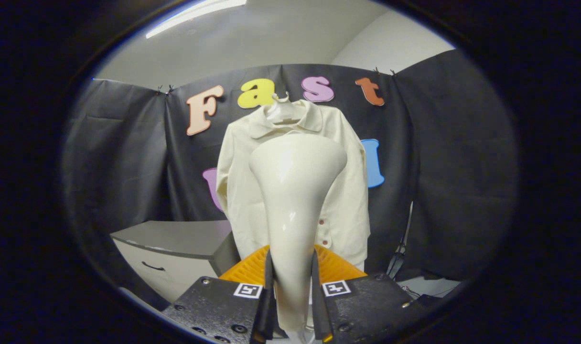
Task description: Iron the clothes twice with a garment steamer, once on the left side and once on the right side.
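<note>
Gripper point(291, 272) fingers clamp the narrow neck of a glossy white garment steamer point(294, 191), one finger pressed against each side of it. From that grip the steamer rises straight ahead and widens into a broad flared head, which points at the shirt and covers the middle of its front; whether the head touches the cloth cannot be told.

Taking the steamer as the mark and going from left to right: well to its left and lower down stands a grey cabinet point(176, 248) with a flat top and a drawer handle on its pale front. Directly behind the steamer hangs a cream long-sleeved shirt point(348, 191) with a collar, on a white hanger point(282, 106) against the black cloth wall point(123, 157); its two sleeves fall on either side of the steamer's head, and a few small reddish buttons show just right of the neck. Below the shirt, just behind the fingers, a ribbed orange part point(333, 268) curves out on both sides of the neck. Farther right, a thin dark cord point(401, 248) hangs down the wall.
</note>
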Available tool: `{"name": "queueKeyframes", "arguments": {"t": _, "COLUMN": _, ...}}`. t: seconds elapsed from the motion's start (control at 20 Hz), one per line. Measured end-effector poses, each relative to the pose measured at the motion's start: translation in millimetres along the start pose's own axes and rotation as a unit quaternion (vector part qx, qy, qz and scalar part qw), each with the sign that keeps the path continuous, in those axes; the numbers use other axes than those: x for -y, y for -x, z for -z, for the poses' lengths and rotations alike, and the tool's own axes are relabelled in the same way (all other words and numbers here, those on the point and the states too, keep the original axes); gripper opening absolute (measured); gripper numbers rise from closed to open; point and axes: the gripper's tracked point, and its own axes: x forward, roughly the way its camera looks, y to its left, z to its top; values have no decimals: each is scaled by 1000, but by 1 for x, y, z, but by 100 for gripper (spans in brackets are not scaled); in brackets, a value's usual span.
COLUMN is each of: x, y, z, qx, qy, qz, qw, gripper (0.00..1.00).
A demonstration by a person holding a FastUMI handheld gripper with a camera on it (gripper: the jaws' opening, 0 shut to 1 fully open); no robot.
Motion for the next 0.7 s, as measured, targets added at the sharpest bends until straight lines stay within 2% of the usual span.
{"name": "queueKeyframes", "arguments": {"t": 0.35, "x": -74, "y": 47, "z": -78, "qx": 77, "qy": 14, "qz": -20, "qw": 997, "gripper": 31}}
{"name": "queueKeyframes", "arguments": {"t": 0.7, "x": -137, "y": 88, "z": -100, "qx": 88, "qy": 25, "qz": -29, "qw": 995, "gripper": 31}}
